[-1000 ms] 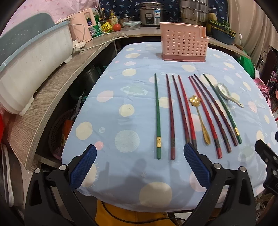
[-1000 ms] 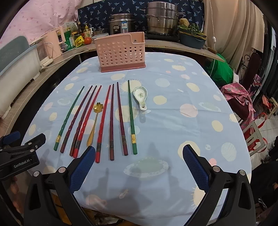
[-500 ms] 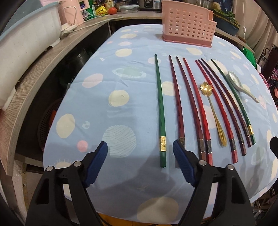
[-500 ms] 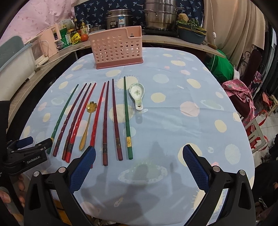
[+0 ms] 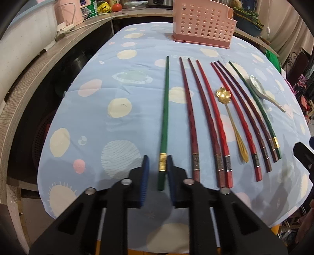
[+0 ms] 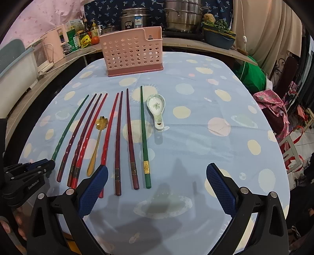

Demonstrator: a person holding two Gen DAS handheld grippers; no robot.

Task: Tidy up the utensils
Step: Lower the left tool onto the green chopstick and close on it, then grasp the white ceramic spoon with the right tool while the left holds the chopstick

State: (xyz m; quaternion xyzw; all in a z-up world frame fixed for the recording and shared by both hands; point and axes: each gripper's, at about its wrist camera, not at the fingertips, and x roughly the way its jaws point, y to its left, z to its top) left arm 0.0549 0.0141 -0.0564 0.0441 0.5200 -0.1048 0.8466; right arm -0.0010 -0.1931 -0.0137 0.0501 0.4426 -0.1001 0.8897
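Several chopsticks lie side by side on the blue spotted tablecloth, with a gold spoon among them and a white ceramic spoon at the right. A pink perforated utensil holder stands at the far end; it also shows in the right wrist view. My left gripper has narrowed around the near end of the leftmost green chopstick, its right pad beside the gold band, a small gap on the left. My right gripper is wide open and empty above the near ends of the right-hand chopsticks.
A wooden counter curves along the left with a white tub and a pink appliance. Steel pots and a rice cooker stand behind the holder. A chair with clothes is at the right.
My left gripper has moved forward and down to the leftmost green chopstick and its jaws have closed in from wide open. The right gripper has crept a little closer to the chopsticks.
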